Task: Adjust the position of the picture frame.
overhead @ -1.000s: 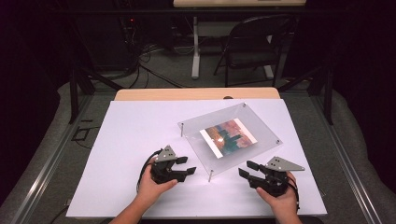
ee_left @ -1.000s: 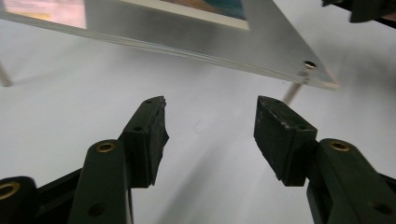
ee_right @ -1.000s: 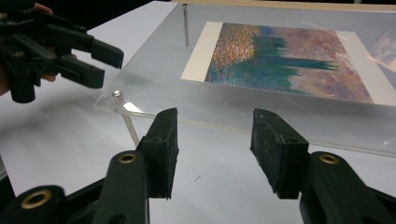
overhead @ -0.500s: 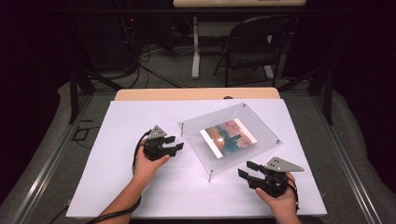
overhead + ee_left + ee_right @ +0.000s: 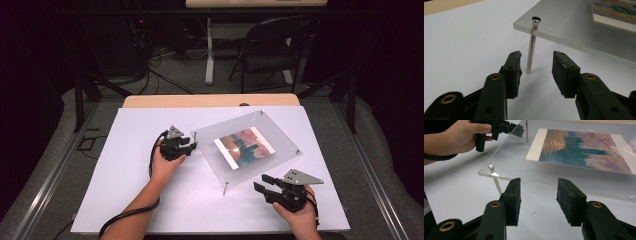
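Dark lab room with a folding chair (image 5: 272, 47) and cables on the floor out back, and up front a white surface (image 5: 125, 200) with a clear acrylic frame (image 5: 280, 132) sitting a bit right of its middle, turned at an angle to the edges. It's two clear plates with a colourful print (image 5: 245, 147) sandwiched in, raised on thin metal standoff legs at the corners.

Starting at the left: the left claw (image 5: 192, 146) is right up against the frame's left corner. In the left gripper view the corner leg (image 5: 532, 47) stands just past the tips, in line with the gap between the two jaws, and closer to the left pad. The jaws have just been closing but they're not on it yet, so half-open with nothing pinched.

Over by the near right corner of the surface, the right claw (image 5: 261, 182) hovers just short of the frame's near edge, jaws parted to a middling gap and empty, close to the near corner leg (image 5: 225, 187).

My read: this is the approach-and-grab step on that left leg, probably to unscrew it. Next it needs a small nudge forward so the pads straddle the leg, then a squeeze. The right claw likely has to steady the plate so it doesn't skate.
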A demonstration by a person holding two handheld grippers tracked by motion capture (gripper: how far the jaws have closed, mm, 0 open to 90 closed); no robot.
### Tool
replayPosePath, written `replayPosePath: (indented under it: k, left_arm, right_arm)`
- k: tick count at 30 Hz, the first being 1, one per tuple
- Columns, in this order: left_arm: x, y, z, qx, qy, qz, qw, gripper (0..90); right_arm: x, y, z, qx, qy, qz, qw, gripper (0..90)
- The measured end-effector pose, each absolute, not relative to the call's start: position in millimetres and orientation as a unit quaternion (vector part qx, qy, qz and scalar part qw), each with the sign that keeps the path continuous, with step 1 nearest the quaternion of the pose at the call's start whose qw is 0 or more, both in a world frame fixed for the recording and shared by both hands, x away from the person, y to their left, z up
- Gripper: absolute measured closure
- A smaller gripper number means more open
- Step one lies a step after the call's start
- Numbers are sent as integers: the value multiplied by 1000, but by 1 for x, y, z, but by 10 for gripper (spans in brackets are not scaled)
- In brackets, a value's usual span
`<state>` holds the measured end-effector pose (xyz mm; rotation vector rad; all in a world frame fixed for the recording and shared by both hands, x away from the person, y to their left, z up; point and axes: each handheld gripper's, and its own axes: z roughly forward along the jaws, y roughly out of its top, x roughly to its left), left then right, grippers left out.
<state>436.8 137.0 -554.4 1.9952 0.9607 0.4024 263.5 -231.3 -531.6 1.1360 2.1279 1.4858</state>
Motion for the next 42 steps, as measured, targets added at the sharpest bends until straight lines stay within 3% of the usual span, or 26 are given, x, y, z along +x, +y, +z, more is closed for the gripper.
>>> replayPosePath:
  k: [9, 14, 31, 42]
  left_arm:
    - [455, 125, -561, 812, 377, 153, 418, 712]
    - [457, 125, -562, 807, 387, 149, 420, 834]
    - [451, 129, -529, 799, 402, 101, 436, 819]
    - [433, 128, -502, 801, 383, 97, 449, 821]
  right_arm:
    - [261, -233, -532, 398, 742, 518, 150, 547]
    - [257, -228, -533, 396, 743, 519, 145, 544]
    - [254, -198, -542, 371, 771, 508, 101, 582]
    - [254, -177, -540, 355, 771, 523, 82, 582]
